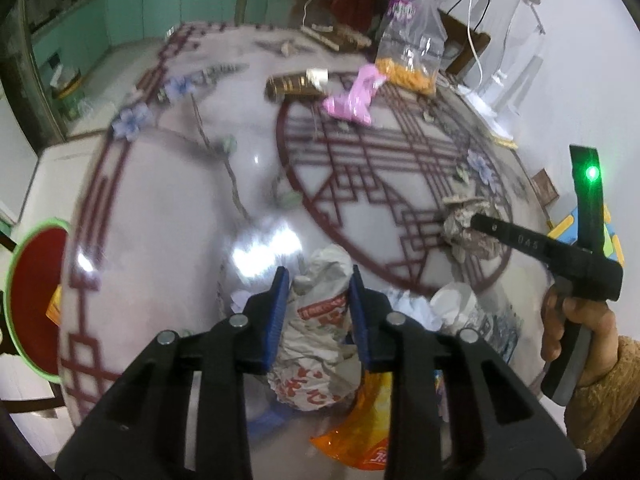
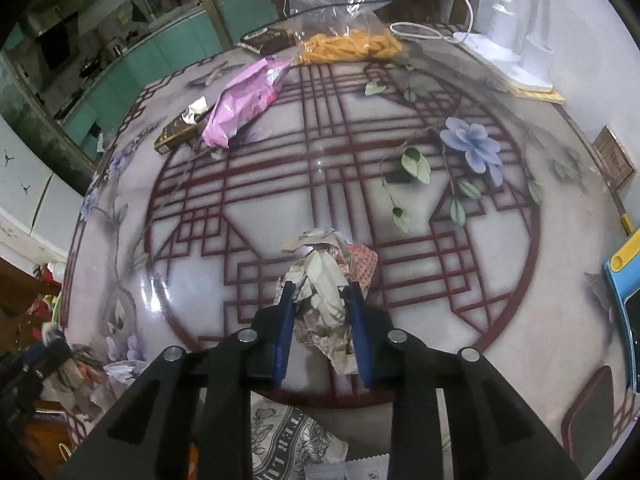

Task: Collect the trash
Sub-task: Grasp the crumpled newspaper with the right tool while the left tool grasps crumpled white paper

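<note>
Left wrist view: left claw, blue-padded jaws clenched on a crumpled white paper wrapper with red print, which fills the gap between the pads and hangs below them. Beneath the claw: an orange crinkled snack packet; just right of it, a white paper cup among loose white scraps. Ahead and well apart on the glossy round table with red lattice pattern: a brown rectangular carton, a pink foil wrapper and a clear plastic bag of orange strips. Far left: a red bin with green rim, the likely drop point. Right wrist view: right claw, jaws closed on a crumpled grey-and-brown printed paper ball, held between the pads; whether its underside rests on the table cannot be told. Below the claw: a black-and-white printed paper sheet. Far ahead, the carton, pink wrapper and bag again. Risks, judged: either wad is springy and gripped only across part of its bulk, so a quick swing toward the bin may let it slip free; the hanging tail of the white wrapper may drag the packet or tip the cup.
</note>
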A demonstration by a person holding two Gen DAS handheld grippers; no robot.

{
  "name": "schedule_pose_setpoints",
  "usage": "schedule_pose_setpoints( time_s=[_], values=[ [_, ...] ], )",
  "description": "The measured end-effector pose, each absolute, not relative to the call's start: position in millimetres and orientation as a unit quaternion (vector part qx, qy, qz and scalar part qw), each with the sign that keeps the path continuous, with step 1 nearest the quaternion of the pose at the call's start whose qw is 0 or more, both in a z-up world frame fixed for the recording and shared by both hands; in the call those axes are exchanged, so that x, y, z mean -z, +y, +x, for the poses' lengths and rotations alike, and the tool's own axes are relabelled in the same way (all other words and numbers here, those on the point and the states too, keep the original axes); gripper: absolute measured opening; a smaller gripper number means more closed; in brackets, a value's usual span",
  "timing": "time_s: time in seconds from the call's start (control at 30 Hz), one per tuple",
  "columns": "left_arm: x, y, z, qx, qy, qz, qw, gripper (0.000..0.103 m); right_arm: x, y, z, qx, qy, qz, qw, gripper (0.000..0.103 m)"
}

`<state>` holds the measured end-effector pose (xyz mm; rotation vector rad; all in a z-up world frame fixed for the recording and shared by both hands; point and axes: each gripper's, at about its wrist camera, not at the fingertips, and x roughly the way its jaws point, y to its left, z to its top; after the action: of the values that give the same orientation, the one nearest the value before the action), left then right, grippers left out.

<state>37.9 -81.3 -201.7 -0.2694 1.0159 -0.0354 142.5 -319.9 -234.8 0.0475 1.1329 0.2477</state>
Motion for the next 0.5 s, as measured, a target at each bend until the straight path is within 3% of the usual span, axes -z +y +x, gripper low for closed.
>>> schedule_pose_setpoints(
  time_s=[0.5],
  values=[
    [153.8, -96.5, 38.1, 0.034, 0.427, -0.082, 0.9, 0.029, 205.6, -331.6, 123.2, -0.104, 0.507, 0.033, 0.855, 0.025]
  ],
)
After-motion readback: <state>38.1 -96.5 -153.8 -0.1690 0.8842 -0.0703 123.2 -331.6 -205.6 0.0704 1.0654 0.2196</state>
